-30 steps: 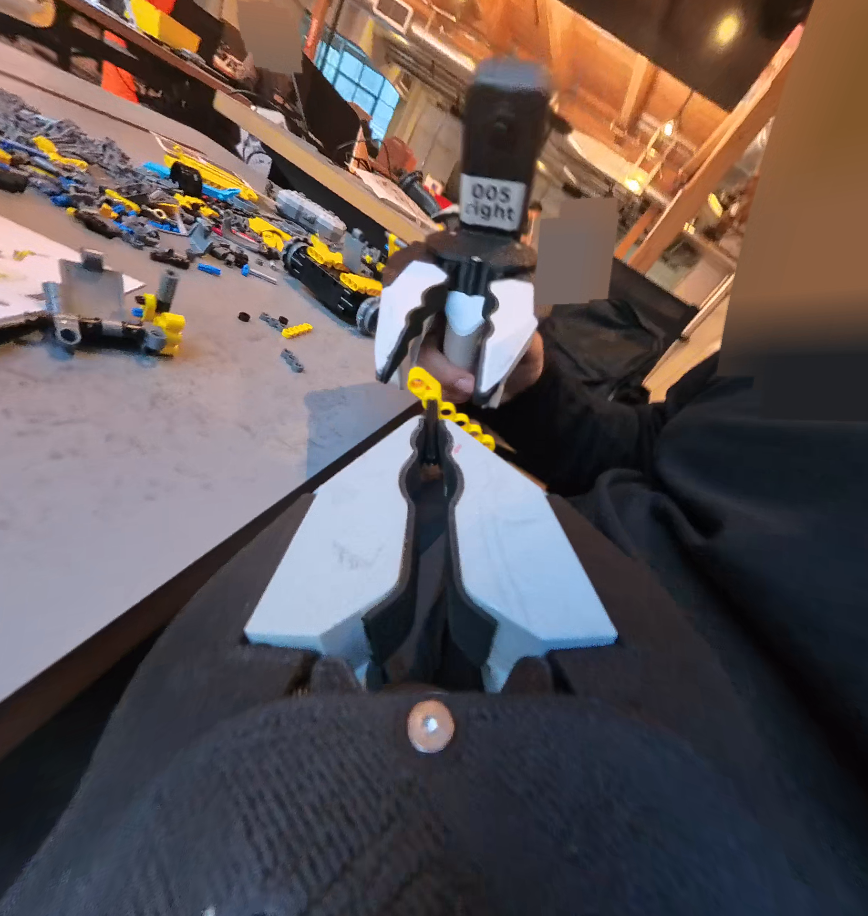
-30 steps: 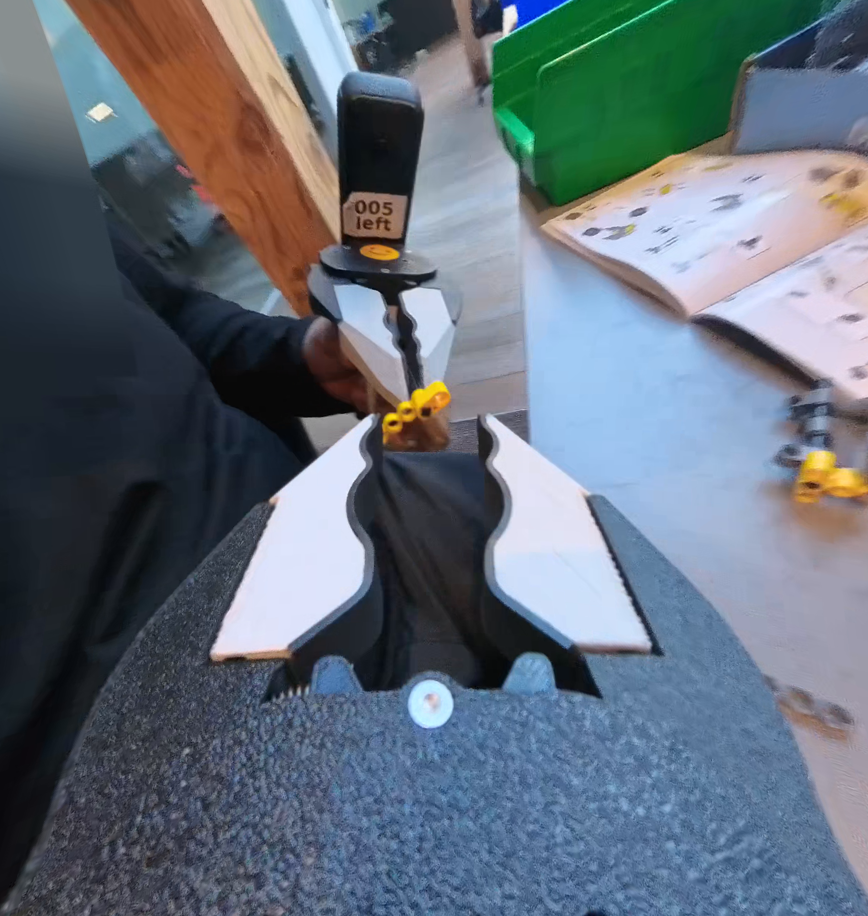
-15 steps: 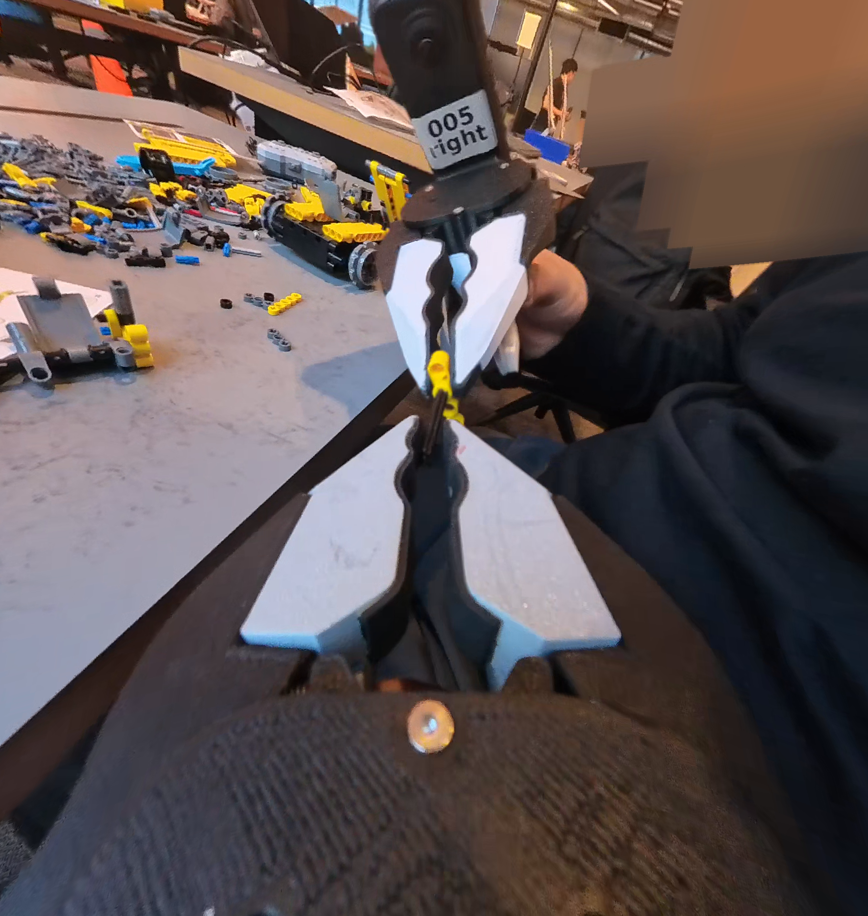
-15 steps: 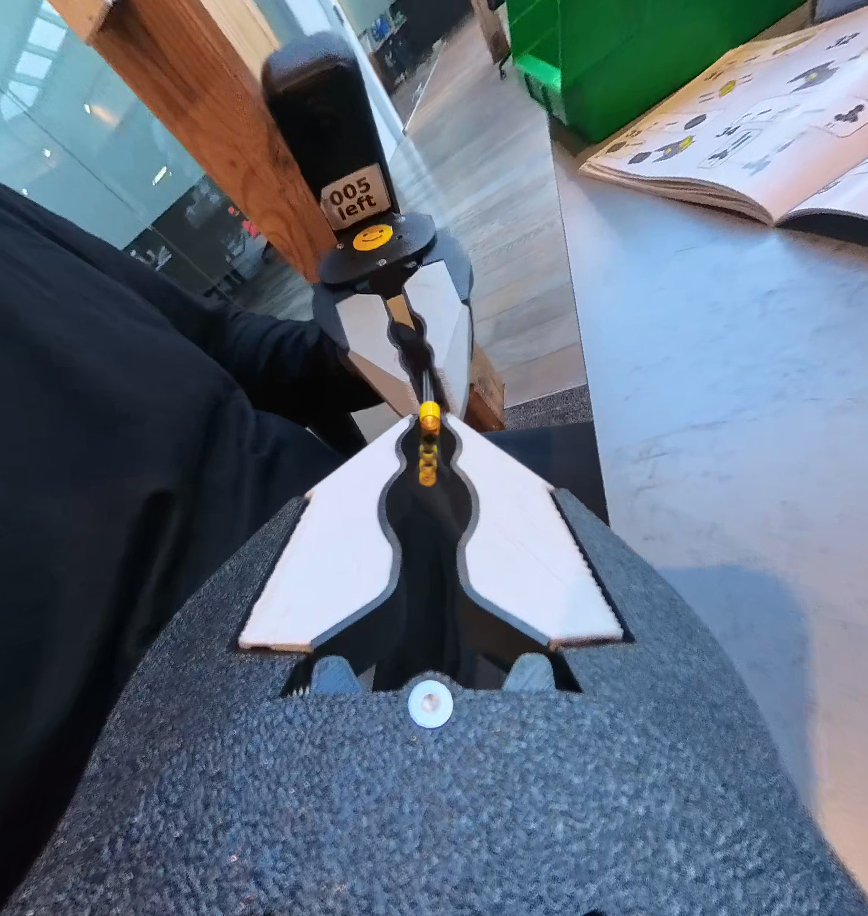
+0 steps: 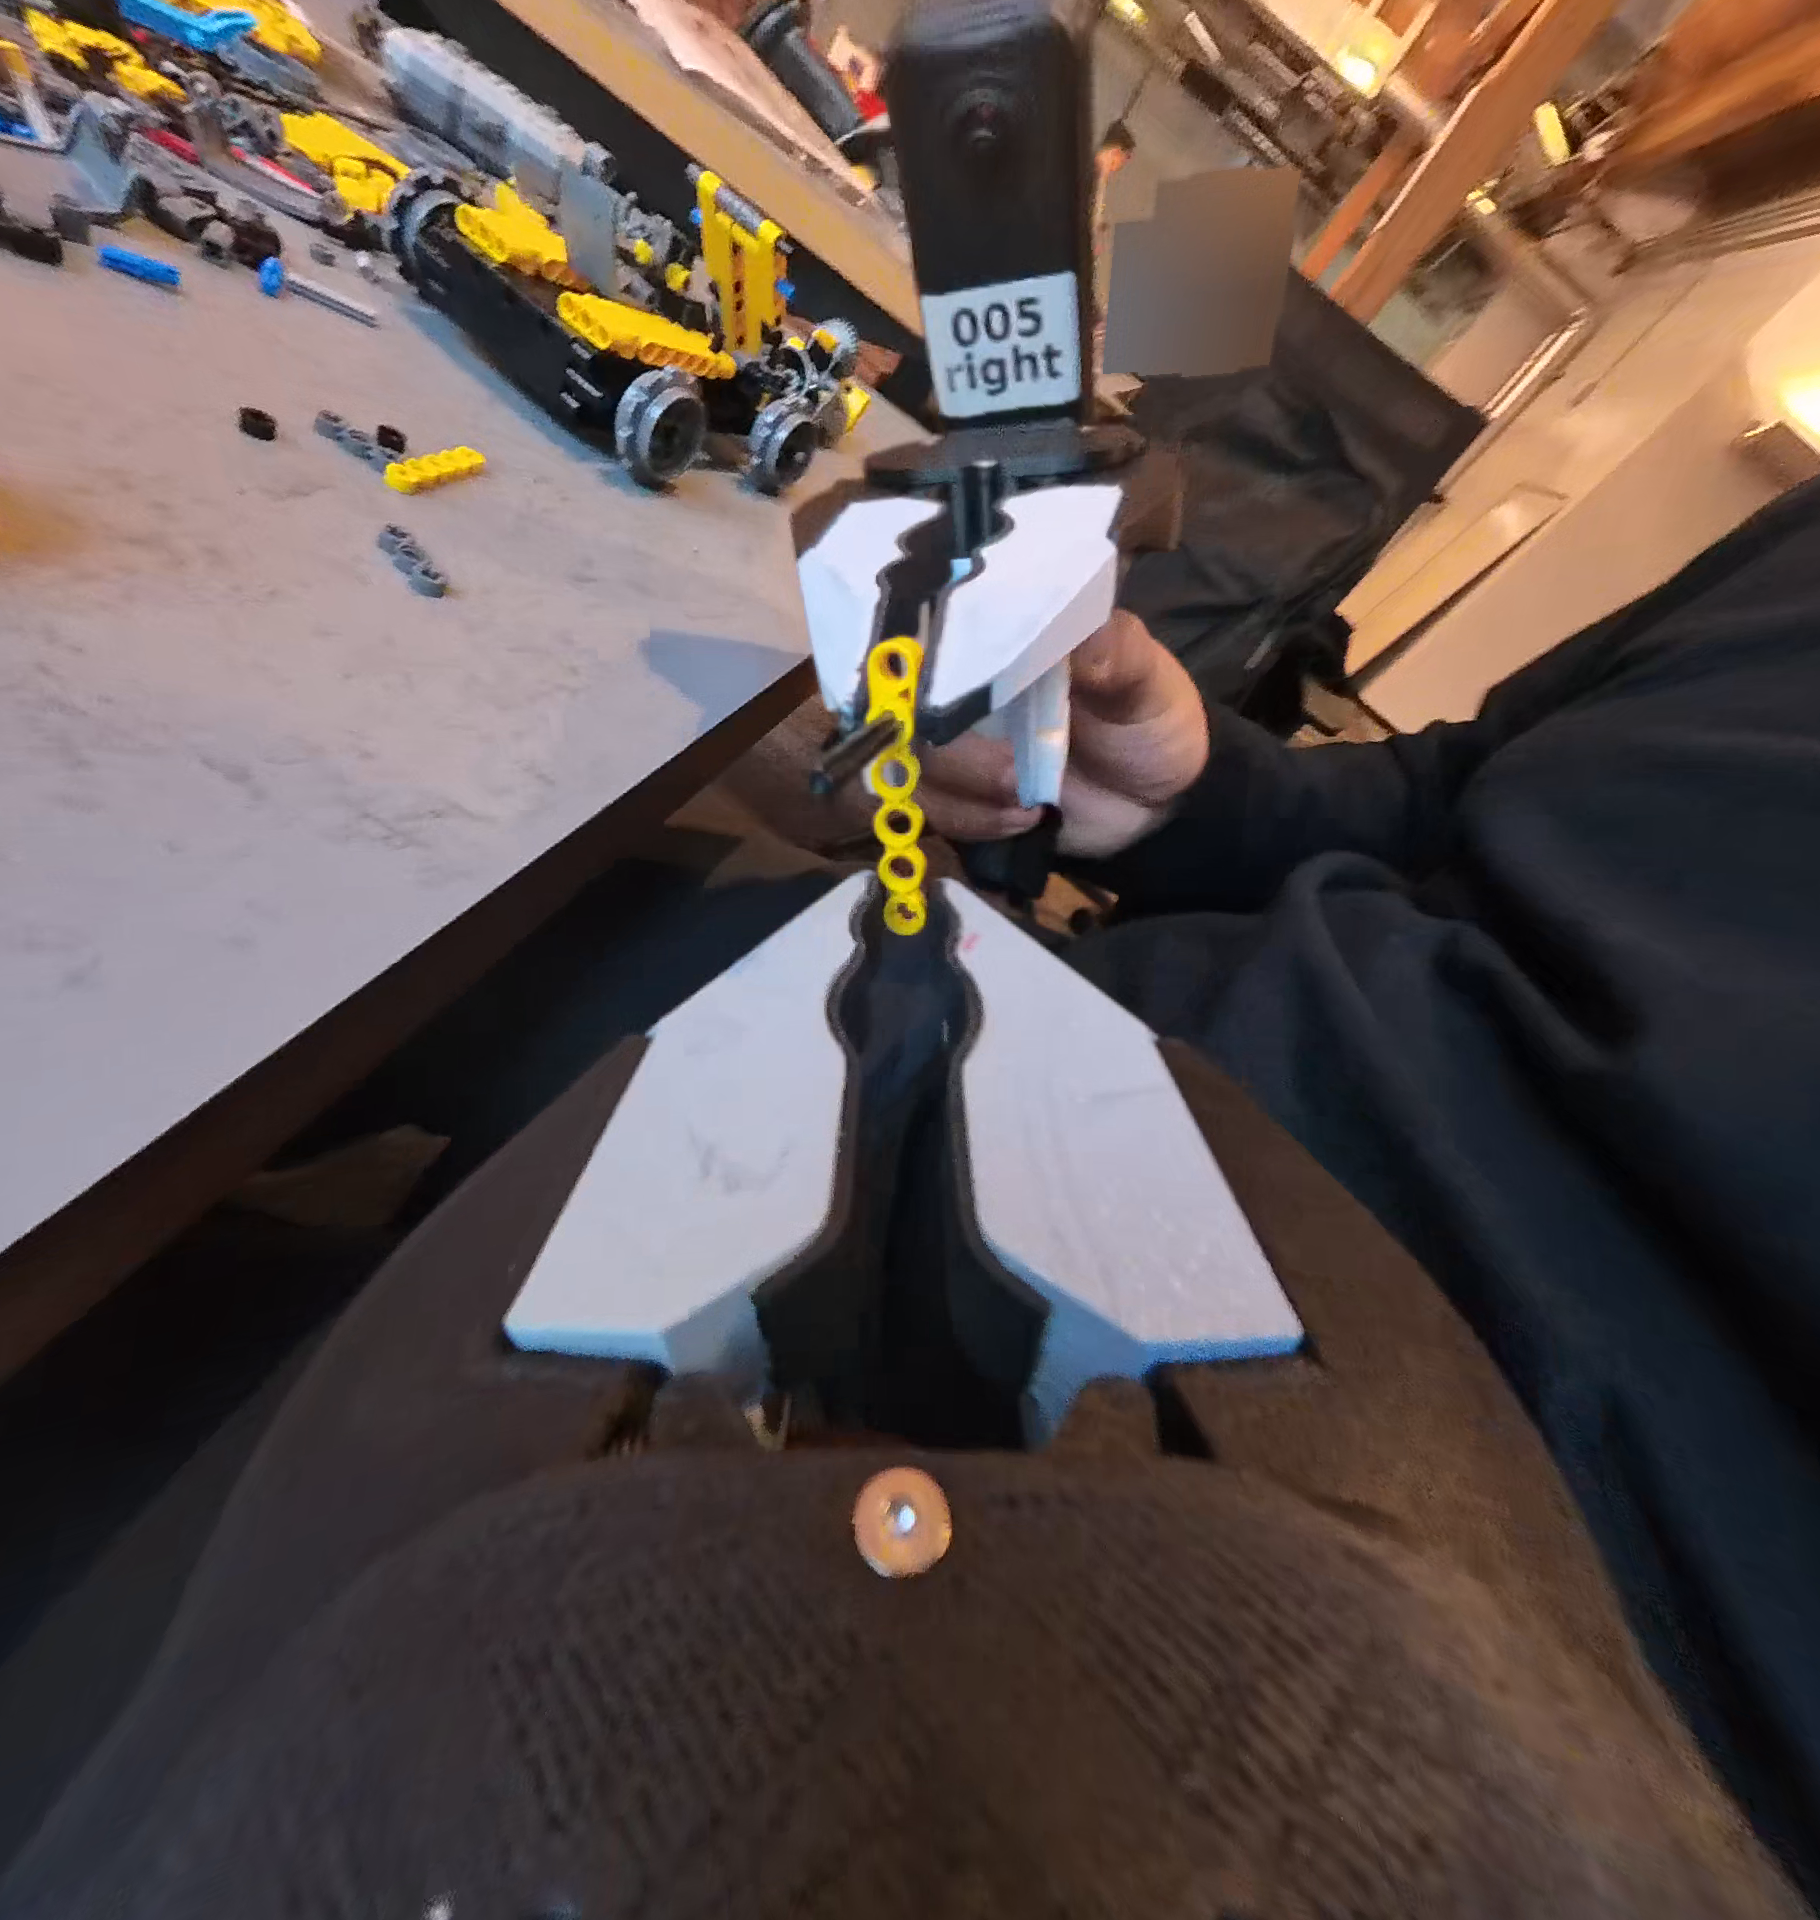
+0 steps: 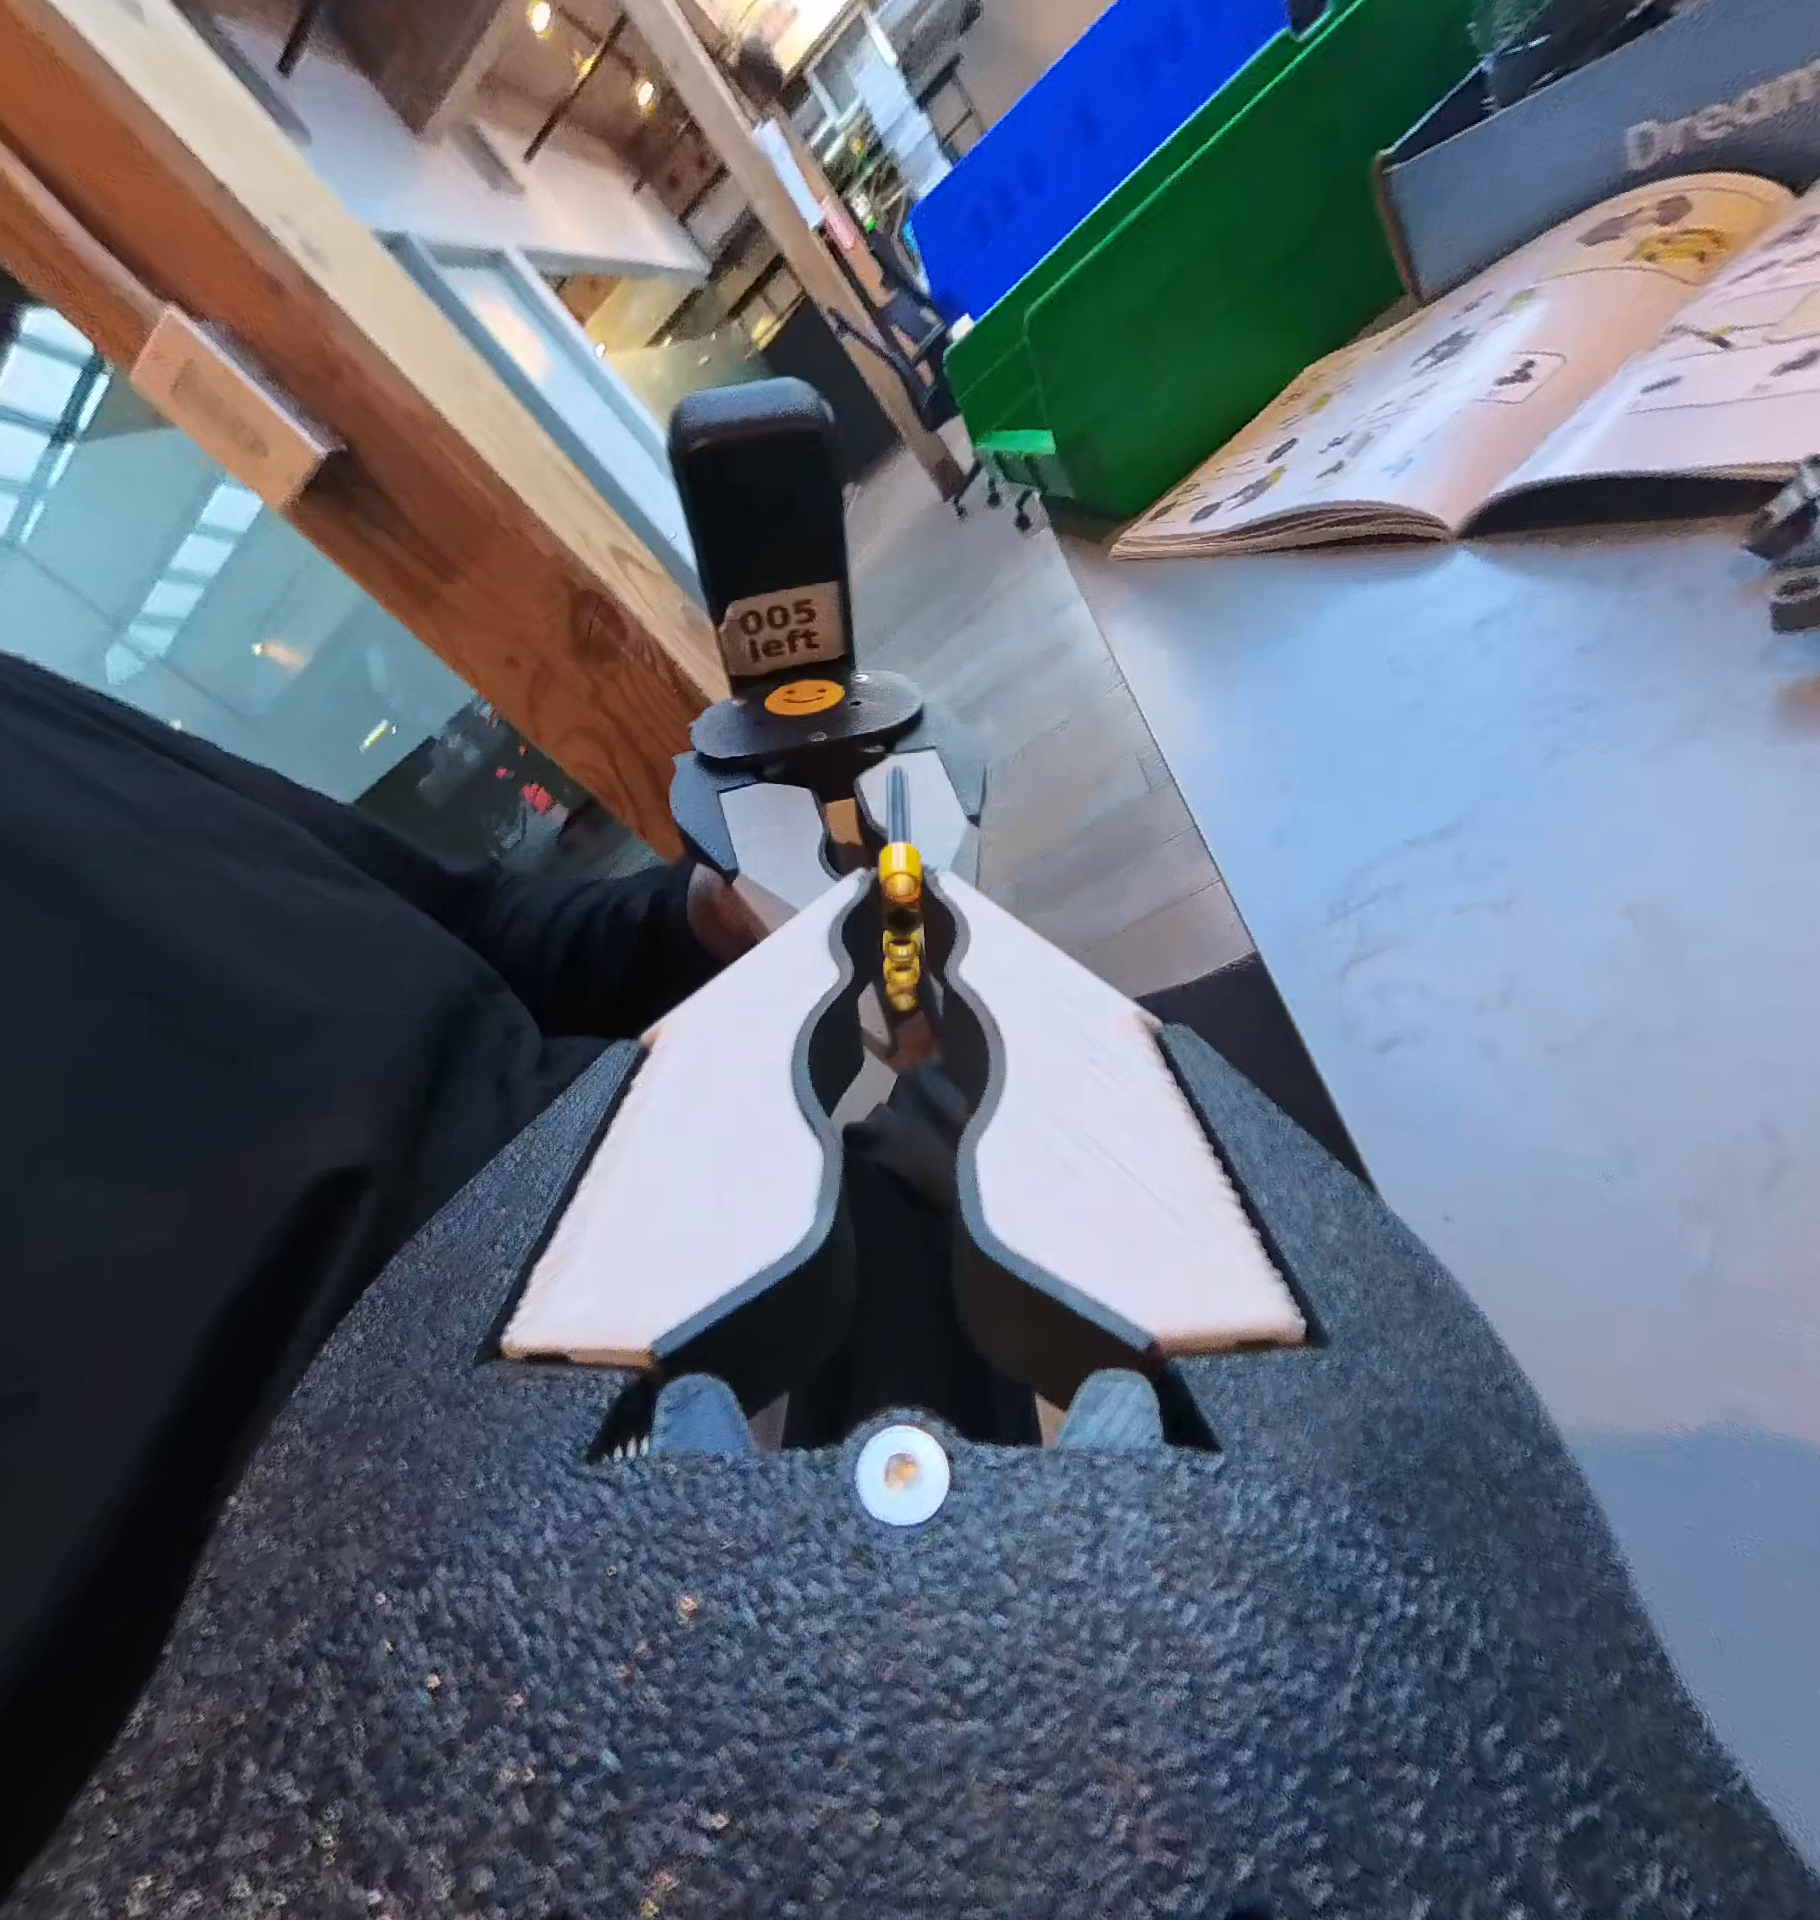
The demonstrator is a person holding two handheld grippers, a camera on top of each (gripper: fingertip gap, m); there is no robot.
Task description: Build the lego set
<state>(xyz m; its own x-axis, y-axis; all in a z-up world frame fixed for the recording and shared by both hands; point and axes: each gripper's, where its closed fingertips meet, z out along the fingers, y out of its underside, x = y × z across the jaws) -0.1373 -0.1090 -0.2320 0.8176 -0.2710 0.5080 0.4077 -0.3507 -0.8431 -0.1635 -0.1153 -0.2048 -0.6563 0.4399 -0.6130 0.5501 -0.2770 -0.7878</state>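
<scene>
Both tools meet in the air just off the near edge of the grey tabletop [image 5: 262, 727], above the lap of a person in dark clothing.

The left tool [image 5: 904, 902] has its white fingers [image 5: 719, 1132] drawn together at the tips, pinching the lower end of a thin yellow plastic beam with a row of round holes [image 5: 898, 790]. The beam stands nearly upright, rising from those tips toward the other tool.

The right tool [image 5: 890, 707], facing the left one, has its fingers nearly pressed together around the beam's upper part. A thin dark grey axle rod [image 5: 856, 743] passes crosswise through the beam near its top, level with the right tool's tips. Whether the right tool grips the rod, the beam or both cannot be told. In the right wrist view the beam [image 6: 901, 935] is seen edge-on between that tool's pale fingers [image 6: 1077, 1132], with the rod [image 6: 898, 805] pointing away toward the left tool [image 6: 864, 831]. A hand [image 5: 1103, 748] holds the right tool's handle.

On the tabletop behind lie a partly built yellow and black wheeled model [image 5: 615, 322], a short loose yellow beam [image 5: 434, 469], small dark grey connector pieces [image 5: 412, 545] and a spread of blue, yellow and grey parts [image 5: 158, 125]. An open instruction booklet [image 6: 1488, 416] lies farther along the tabletop [image 6: 1508, 831], with green and blue bins [image 6: 1145, 260] beyond.
</scene>
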